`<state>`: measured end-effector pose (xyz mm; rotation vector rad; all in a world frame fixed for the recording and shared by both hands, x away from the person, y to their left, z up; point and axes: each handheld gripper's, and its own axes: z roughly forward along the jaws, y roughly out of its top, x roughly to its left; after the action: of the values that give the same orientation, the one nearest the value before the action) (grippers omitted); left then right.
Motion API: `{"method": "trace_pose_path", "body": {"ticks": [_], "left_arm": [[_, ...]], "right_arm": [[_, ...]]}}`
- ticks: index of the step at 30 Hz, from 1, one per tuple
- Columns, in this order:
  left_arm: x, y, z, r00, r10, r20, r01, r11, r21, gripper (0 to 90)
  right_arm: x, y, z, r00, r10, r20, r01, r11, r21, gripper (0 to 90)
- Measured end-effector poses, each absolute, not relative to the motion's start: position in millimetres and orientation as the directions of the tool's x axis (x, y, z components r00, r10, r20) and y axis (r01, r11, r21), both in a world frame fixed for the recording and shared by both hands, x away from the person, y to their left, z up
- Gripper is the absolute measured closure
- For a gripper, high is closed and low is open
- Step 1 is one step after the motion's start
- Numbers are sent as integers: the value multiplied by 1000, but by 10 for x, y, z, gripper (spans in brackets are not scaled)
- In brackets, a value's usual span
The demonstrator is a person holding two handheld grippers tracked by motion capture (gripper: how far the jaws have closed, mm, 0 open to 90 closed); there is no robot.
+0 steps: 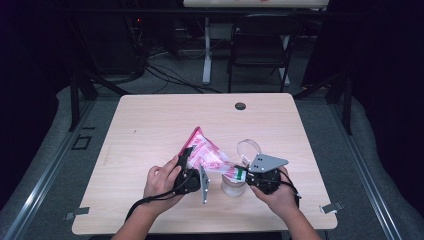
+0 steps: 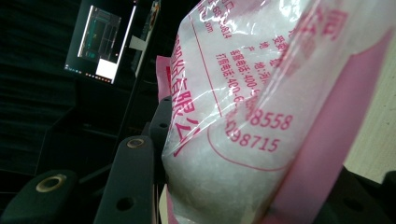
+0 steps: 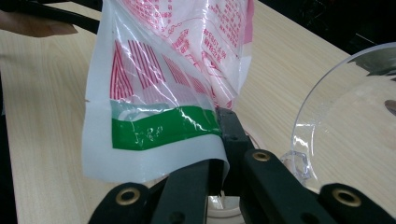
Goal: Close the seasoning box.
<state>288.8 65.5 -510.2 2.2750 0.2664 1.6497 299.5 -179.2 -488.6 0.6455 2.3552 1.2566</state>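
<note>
A pink and white plastic bag [image 1: 207,152] full of white granules hangs tilted above the table [image 1: 150,115]. My left gripper [image 1: 186,152] is shut on its upper, bulky part; in the left gripper view the bag [image 2: 243,116] bulges between the black jaws of that gripper [image 2: 252,158]. My right gripper [image 1: 241,174] is shut on the bag's lower corner, by the green stripe [image 3: 163,128]; the right gripper [image 3: 222,154] pinches the flat film there. Right under that corner stands a clear jar [image 1: 233,186], its hinged clear lid [image 1: 248,148] [image 3: 350,116] flipped up.
A dark round grommet [image 1: 240,106] sits in the table near its far edge. Behind the table stand a black folding chair [image 1: 262,45] and a white desk leg [image 1: 206,55]. Metal clips mark the near corners [image 1: 332,207].
</note>
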Motion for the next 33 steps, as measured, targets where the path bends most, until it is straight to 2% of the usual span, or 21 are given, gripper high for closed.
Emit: {"method": "trace_pose_path", "body": {"ticks": [33], "left_arm": [[2850,636,-5025,275,301,913,-43,-945,325,591]], "right_arm": [[2992,-1791,-4896,-814,567,-125,213,492,844,900]]}}
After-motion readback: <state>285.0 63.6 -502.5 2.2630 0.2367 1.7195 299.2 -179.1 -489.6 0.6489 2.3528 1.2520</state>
